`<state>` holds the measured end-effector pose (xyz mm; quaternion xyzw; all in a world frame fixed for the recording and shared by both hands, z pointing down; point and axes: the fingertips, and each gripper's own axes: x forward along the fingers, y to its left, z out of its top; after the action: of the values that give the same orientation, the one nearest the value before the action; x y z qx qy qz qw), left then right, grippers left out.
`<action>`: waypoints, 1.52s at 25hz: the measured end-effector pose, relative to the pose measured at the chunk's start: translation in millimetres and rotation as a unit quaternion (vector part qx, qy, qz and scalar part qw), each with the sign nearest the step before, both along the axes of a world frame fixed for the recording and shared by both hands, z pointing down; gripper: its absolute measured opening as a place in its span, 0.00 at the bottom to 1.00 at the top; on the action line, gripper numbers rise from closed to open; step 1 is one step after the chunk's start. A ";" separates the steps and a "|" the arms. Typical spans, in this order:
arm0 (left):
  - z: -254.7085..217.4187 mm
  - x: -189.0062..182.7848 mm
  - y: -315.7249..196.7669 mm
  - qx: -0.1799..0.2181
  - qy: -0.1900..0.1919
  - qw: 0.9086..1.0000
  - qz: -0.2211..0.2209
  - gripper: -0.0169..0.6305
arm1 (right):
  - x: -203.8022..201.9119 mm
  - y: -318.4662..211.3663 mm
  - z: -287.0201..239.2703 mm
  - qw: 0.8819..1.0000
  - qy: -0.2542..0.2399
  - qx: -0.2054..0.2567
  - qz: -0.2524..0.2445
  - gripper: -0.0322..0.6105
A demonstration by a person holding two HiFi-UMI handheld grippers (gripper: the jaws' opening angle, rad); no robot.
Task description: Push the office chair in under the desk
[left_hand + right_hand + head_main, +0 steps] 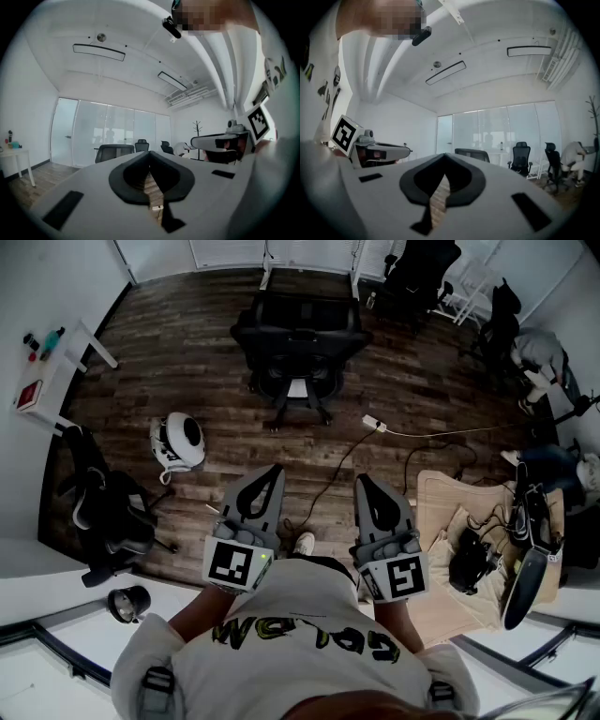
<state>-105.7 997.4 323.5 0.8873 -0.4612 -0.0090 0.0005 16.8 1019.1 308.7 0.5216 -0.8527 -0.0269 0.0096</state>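
The left gripper (274, 471) and right gripper (362, 480) had their fingers pressed together, holding nothing. The chair (298, 338) stood well ahead, near the bench (266, 277). The person would likely do best to walk close, then push its back straight and slowly.

Left gripper (265, 486) and right gripper (372, 496) level, side by side, jaws together, empty
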 end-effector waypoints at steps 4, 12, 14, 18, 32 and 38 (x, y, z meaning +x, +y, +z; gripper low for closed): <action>7.9 14.2 -8.9 -0.009 -0.005 1.000 -0.001 0.05 | 16.9 -5.9 3.8 1.000 0.000 -0.001 0.002 0.06; 19.3 34.4 -29.4 -0.020 -0.007 1.000 -0.010 0.05 | 30.6 -30.3 18.7 1.000 -0.003 -0.015 -0.017 0.07; 22.3 35.2 -38.8 -0.023 -0.011 1.000 -0.013 0.05 | 31.6 -39.7 20.8 1.000 -0.003 -0.017 -0.020 0.07; 28.5 36.7 -64.9 -0.029 -0.013 0.999 -0.013 0.05 | 35.8 -65.4 26.2 1.000 -0.006 -0.022 -0.017 0.07; 19.9 3.9 -234.2 -0.009 -0.022 1.000 -0.007 0.05 | -9.3 -236.9 22.8 0.999 0.010 -0.019 -0.026 0.07; 13.2 -28.4 -311.4 -0.002 -0.021 1.000 -0.007 0.05 | -41.7 -314.5 9.5 1.000 0.017 -0.006 -0.024 0.07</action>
<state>-134.1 686.0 336.7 0.8842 -0.4669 0.0106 -0.0071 -24.9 704.6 318.2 0.5002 -0.8650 -0.0307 0.0270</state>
